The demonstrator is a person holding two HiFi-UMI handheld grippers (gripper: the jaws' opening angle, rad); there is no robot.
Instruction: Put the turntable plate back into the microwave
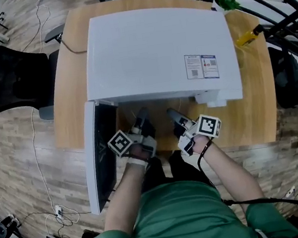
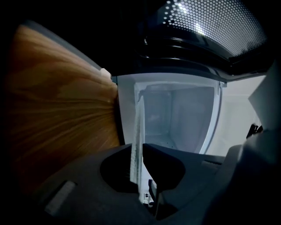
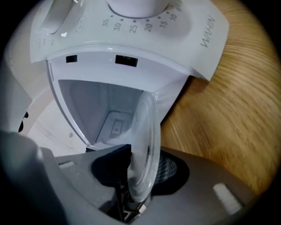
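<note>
Plate (image 3: 145, 127) is just at the mouth of the microwave (image 1: 156, 54), not inside yet. L gripper (image 2: 138, 149) pinches its rim tight. R gripper (image 3: 147, 158) has its jaws wide, w/ the plate between them but not squeezed, I think. Step: sliding it in. Next: push deeper, keep it flat, set it down in the middle w/o bumping the walls.

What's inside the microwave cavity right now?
Bare white walls, one with a small rectangular panel. The glass turntable plate, held at the opening, hides most of the floor.

Clear glass turntable plate (image 3: 144, 140), at open white microwave (image 1: 150, 49) mouth
</note>
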